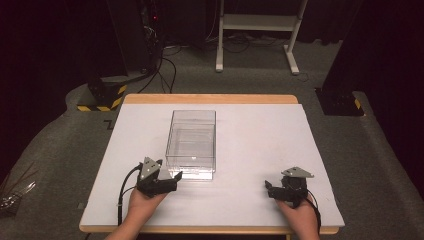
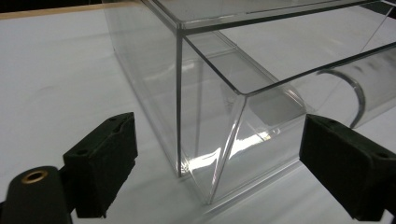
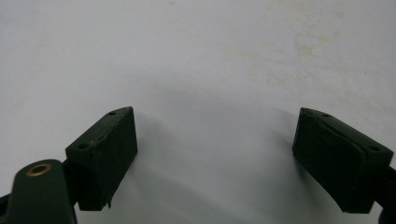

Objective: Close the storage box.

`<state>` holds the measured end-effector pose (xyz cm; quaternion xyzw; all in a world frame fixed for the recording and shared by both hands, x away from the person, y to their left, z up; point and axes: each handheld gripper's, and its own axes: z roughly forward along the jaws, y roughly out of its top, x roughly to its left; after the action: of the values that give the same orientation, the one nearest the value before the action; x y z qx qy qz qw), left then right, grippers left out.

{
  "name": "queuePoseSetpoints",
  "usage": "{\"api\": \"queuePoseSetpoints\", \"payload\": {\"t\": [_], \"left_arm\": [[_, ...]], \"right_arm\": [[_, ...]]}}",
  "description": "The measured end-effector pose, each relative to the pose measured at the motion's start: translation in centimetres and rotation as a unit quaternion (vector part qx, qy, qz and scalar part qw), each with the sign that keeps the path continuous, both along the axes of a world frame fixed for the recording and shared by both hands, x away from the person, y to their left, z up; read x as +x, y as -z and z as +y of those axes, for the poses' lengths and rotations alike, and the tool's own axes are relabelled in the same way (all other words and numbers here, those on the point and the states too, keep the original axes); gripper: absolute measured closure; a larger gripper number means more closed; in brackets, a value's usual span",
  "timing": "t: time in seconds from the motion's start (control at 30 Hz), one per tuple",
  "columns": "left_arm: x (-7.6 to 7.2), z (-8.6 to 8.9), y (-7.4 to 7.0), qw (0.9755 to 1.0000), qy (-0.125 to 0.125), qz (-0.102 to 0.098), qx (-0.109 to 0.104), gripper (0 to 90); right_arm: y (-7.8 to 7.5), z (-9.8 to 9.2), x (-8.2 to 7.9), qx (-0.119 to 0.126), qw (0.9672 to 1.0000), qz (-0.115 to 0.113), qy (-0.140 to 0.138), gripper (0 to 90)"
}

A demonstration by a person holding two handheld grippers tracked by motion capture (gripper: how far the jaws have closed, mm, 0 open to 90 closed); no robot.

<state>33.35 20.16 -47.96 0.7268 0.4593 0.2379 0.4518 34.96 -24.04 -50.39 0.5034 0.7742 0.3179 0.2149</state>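
A clear plastic box (image 1: 192,142) stands upright on the white table top (image 1: 260,135), left of centre. My left gripper (image 1: 172,176) sits just off the box's near left corner, held by a hand at the front edge. In the left gripper view the box's corner (image 2: 210,93) rises between the wide-apart jaws of the left gripper (image 2: 219,140), and the pads do not touch it. My right gripper (image 1: 268,187) rests near the front right of the table. Its jaws (image 3: 215,140) stand open over bare white surface.
The table has a wooden rim (image 1: 210,98) at the back. Beyond it on the grey carpet stand a white frame (image 1: 260,30), black stands (image 1: 340,95) and a yellow-black striped base (image 1: 102,97) with cables.
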Motion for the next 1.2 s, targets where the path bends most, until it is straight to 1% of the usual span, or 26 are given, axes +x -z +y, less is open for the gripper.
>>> {"api": "queuePoseSetpoints", "payload": {"t": [0.1,0.2,0.27,0.3,0.33,0.37,0.5,0.53,0.57,0.63,0.73,0.77,0.8,0.83,0.93,1.03,1.13,1.17,1.2], "left_arm": [[0.5,0.0,0.0,1.0000,-0.003,-0.003,0.002,11.5],[0.8,0.0,0.1,1.0000,-0.004,-0.002,-0.002,11.8],[1.0,0.0,0.2,1.0000,-0.008,-0.003,-0.003,14.3],[1.4,0.0,0.2,0.9999,-0.010,-0.002,-0.006,14.5],[1.4,0.0,0.2,0.9999,-0.010,-0.002,-0.006,14.6],[1.8,0.0,0.3,0.9999,-0.011,0.000,-0.010,14.7],[2.3,-0.1,0.3,0.9999,-0.013,0.000,-0.010,15.6],[2.5,-0.1,0.4,0.9998,-0.014,0.001,-0.013,15.6],[2.8,-0.2,0.6,0.9996,-0.017,0.006,-0.022,15.8],[3.1,-0.2,0.8,0.9995,-0.017,0.010,-0.024,16.2],[3.2,-0.3,0.9,0.9995,-0.018,0.011,-0.022,19.0],[3.3,-0.4,1.0,0.9995,-0.022,0.010,-0.020,20.8],[3.4,-0.3,1.0,0.9994,-0.025,0.010,-0.020,20.8],[3.6,-0.2,1.2,0.9991,-0.025,0.016,-0.030,21.6],[3.7,-0.3,1.2,0.9989,-0.028,0.016,-0.034,27.3],[3.9,-0.2,1.3,0.9987,-0.032,0.015,-0.037,29.3],[3.9,-0.2,1.3,0.9989,-0.030,0.013,-0.033,29.3],[3.9,-0.3,1.4,0.9990,-0.032,0.014,-0.028,29.3],[3.9,-0.4,1.4,0.9989,-0.033,0.018,-0.027,29.4]], "right_arm": [[0.0,0.0,0.0,0.000,1.0000,0.000,0.000,13.9],[0.0,0.0,0.0,0.000,1.0000,0.000,0.000,13.9],[0.0,0.0,0.0,0.000,1.0000,0.000,0.000,13.9],[0.0,0.0,0.0,0.000,1.0000,0.001,0.000,13.9],[0.0,0.0,0.0,0.000,1.0000,0.000,0.000,13.9],[0.0,0.0,0.0,0.000,1.0000,0.000,0.000,13.9],[0.0,0.0,0.0,0.000,1.0000,0.000,0.000,13.9],[0.0,0.0,0.0,0.000,1.0000,0.000,0.000,13.9],[0.0,0.0,0.0,0.000,1.0000,0.001,0.000,13.9],[0.0,0.0,0.0,0.000,1.0000,0.000,0.000,13.9],[0.0,0.0,0.0,0.000,1.0000,0.000,0.000,13.9],[0.0,0.0,0.0,0.000,1.0000,0.000,0.000,13.9],[0.0,0.0,0.0,0.000,1.0000,0.000,0.000,13.9],[0.0,0.0,0.0,0.000,1.0000,0.001,0.000,13.9],[0.0,0.0,0.0,0.000,1.0000,0.001,0.000,13.9],[0.0,0.0,0.0,0.000,1.0000,0.000,0.000,13.9],[0.0,0.0,0.0,0.000,1.0000,0.000,0.000,13.9],[0.0,0.0,0.0,0.000,1.0000,0.001,0.000,13.9],[0.0,0.0,0.0,0.000,1.0000,0.001,-0.001,13.9]]}}
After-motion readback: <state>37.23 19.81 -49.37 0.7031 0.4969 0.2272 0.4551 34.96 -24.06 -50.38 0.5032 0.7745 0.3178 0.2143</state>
